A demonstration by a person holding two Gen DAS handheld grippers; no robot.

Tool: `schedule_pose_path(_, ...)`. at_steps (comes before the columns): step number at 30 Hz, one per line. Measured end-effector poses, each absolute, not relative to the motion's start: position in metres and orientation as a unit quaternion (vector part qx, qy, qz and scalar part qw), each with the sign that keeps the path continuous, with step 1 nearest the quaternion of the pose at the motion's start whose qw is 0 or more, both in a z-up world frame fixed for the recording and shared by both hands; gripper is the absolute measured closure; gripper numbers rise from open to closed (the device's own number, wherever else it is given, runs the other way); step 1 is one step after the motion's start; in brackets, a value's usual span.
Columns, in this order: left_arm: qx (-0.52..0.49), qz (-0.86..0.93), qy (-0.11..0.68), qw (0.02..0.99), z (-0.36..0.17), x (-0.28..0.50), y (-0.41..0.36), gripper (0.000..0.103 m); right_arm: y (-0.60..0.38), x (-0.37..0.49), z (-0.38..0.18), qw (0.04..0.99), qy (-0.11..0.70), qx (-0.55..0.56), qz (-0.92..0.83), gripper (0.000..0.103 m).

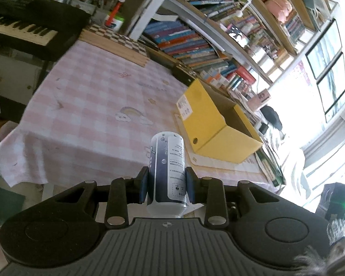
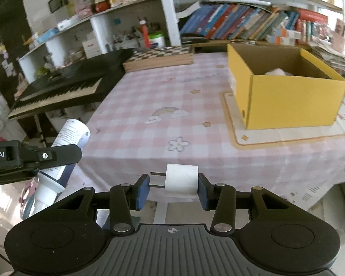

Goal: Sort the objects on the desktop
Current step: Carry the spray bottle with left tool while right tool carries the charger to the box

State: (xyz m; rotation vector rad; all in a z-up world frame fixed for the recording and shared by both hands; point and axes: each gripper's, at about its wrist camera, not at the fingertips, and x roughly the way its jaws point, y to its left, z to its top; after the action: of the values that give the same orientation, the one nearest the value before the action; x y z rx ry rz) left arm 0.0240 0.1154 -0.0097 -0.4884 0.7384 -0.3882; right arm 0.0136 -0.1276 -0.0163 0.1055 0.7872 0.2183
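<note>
Cluttered study: bookshelves at back, keyboard piano [image 2: 62, 87] off the table's left edge, pink checked tablecloth [image 2: 163, 96] over the table. Yellow box [image 2: 287, 101] sits open-topped on a mat near the table's right edge, w/ something pale already inside, so prob. the drop spot for sorted items. Left gripper [image 1: 166, 185] is clamped on a blue-white bottle [image 1: 166, 168], cap end toward the camera, body sticking fwd past the fingers. Right gripper [image 2: 172, 189] pinches a white plug adapter [image 2: 181, 179], prongs pointing at the left pad. Both items ride off the table's near edge, well apart from the box; box lies ahead and right of each.
</note>
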Motion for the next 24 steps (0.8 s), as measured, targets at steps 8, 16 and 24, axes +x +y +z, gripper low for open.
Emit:
schedule_pose_path(8,-0.220,-0.226,0.364,0.876,-0.010,0.031,0.091,0.073,-0.148,0.002,-0.017,0.919,0.382,0.064,0.070,0.060)
schedule_pose_path(16,-0.201,-0.265,0.372,0.867,-0.010,0.044,0.061,0.073,-0.173,0.000,-0.017,0.922,0.376,0.085,0.032,0.060)
schedule_pose_path(24,-0.193,-0.285,0.381,0.858,-0.010,0.057,0.030,0.073,-0.199,0.007,-0.018,0.920,0.380,0.092,0.014,0.060)
